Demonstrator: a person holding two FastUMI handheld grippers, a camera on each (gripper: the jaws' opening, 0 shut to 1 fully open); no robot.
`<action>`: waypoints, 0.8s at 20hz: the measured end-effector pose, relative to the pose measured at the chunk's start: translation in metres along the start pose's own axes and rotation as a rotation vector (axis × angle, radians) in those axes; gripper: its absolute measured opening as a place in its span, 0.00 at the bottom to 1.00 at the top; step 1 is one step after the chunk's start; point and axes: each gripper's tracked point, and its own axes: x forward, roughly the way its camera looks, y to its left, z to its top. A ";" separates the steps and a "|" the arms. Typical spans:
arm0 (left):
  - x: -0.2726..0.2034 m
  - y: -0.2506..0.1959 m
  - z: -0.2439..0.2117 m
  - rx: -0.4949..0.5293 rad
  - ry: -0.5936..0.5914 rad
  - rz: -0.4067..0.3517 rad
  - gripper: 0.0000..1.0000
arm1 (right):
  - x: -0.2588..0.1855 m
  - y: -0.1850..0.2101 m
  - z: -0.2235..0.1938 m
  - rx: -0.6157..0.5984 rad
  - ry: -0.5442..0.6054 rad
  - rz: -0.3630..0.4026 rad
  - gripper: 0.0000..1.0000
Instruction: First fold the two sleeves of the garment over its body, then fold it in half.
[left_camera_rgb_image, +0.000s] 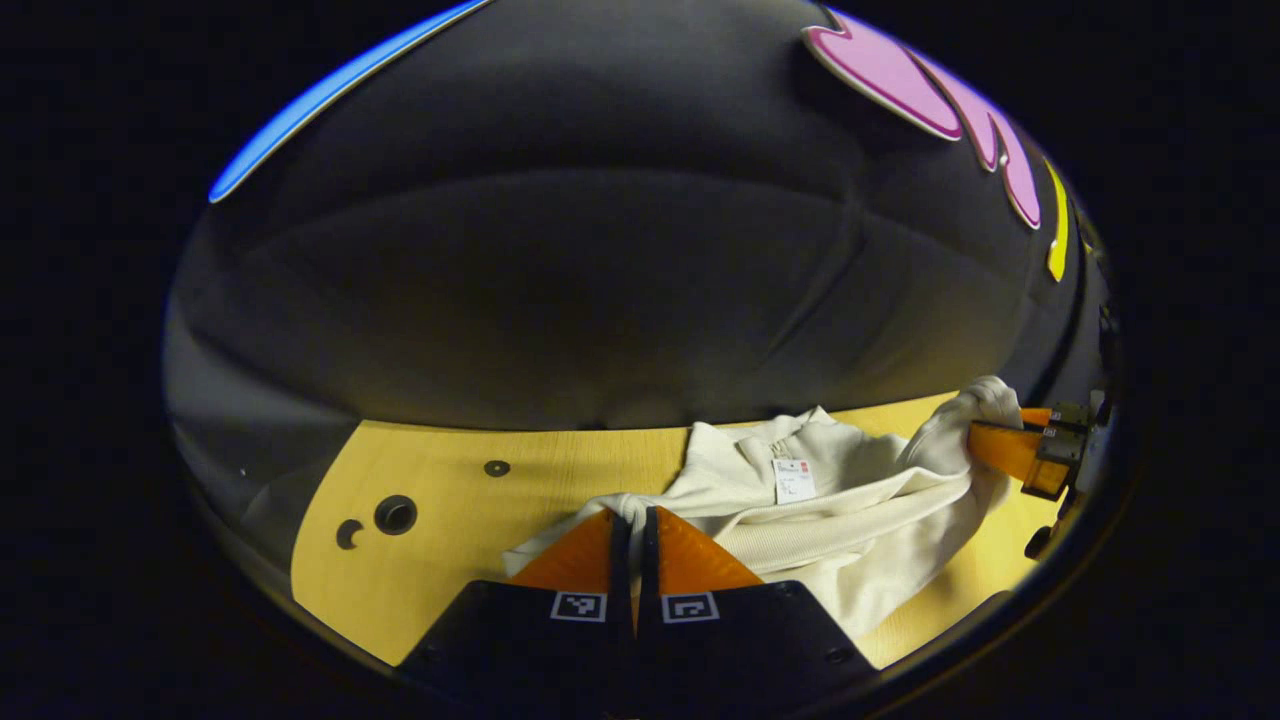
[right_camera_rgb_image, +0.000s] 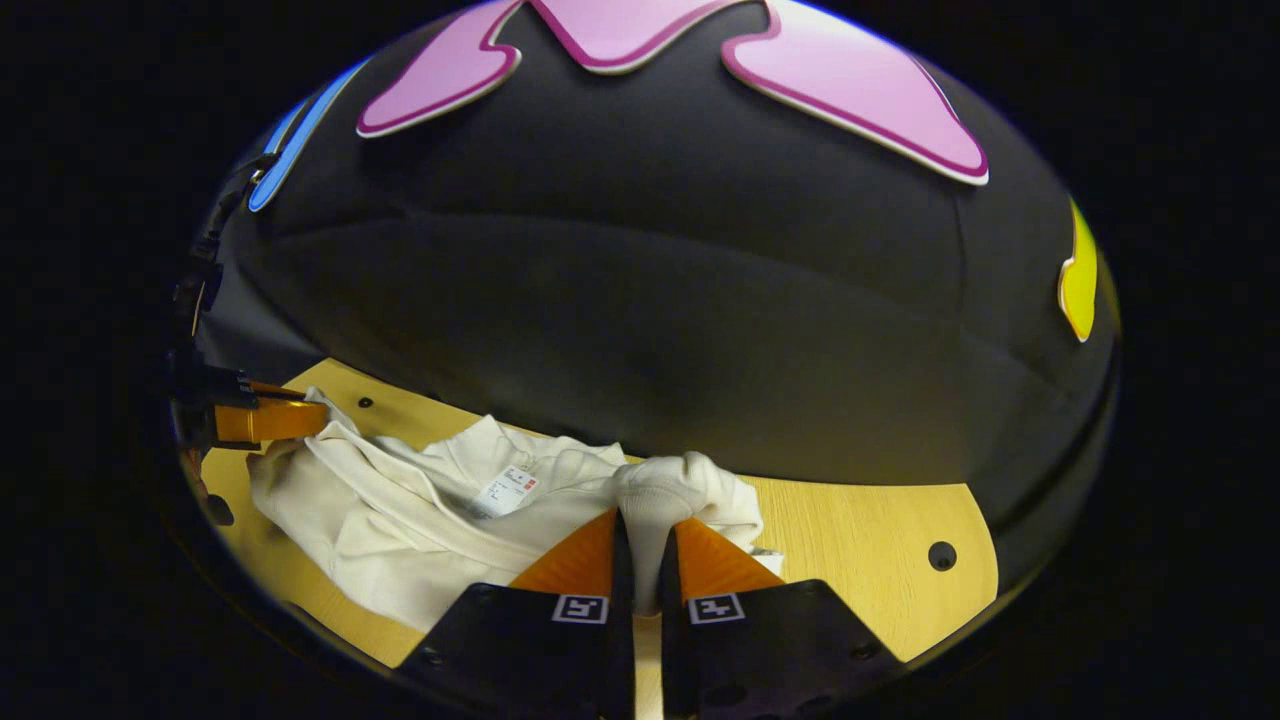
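Observation:
A cream long-sleeved garment (left_camera_rgb_image: 860, 510) lies crumpled on the wooden table (left_camera_rgb_image: 450, 580), its neck label (left_camera_rgb_image: 795, 481) facing up. In the left gripper view my left gripper (left_camera_rgb_image: 633, 515) is shut on a pinch of the cloth at the garment's near left edge. Farther right, my right gripper (left_camera_rgb_image: 985, 443) holds a raised bunch of fabric. In the right gripper view my right gripper (right_camera_rgb_image: 645, 522) is shut on a thick wad of the garment (right_camera_rgb_image: 400, 520), lifted a little above the table (right_camera_rgb_image: 860, 570). At the far left my left gripper (right_camera_rgb_image: 305, 418) grips the cloth's other end.
The table has round holes (left_camera_rgb_image: 395, 514) at its left and one hole (right_camera_rgb_image: 941, 555) at its right. The black booth wall (left_camera_rgb_image: 600, 300) rises right behind the table's far edge. Bare wood lies on either side of the garment.

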 end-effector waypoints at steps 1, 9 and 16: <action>0.010 0.004 0.000 -0.004 -0.017 0.015 0.06 | 0.007 -0.005 -0.001 -0.002 -0.003 -0.015 0.17; 0.016 0.028 -0.008 0.026 -0.039 0.143 0.96 | 0.007 -0.008 -0.022 -0.001 0.029 -0.010 0.89; -0.042 0.037 0.029 0.032 -0.175 0.166 0.99 | -0.021 -0.007 -0.005 0.034 -0.068 -0.035 0.98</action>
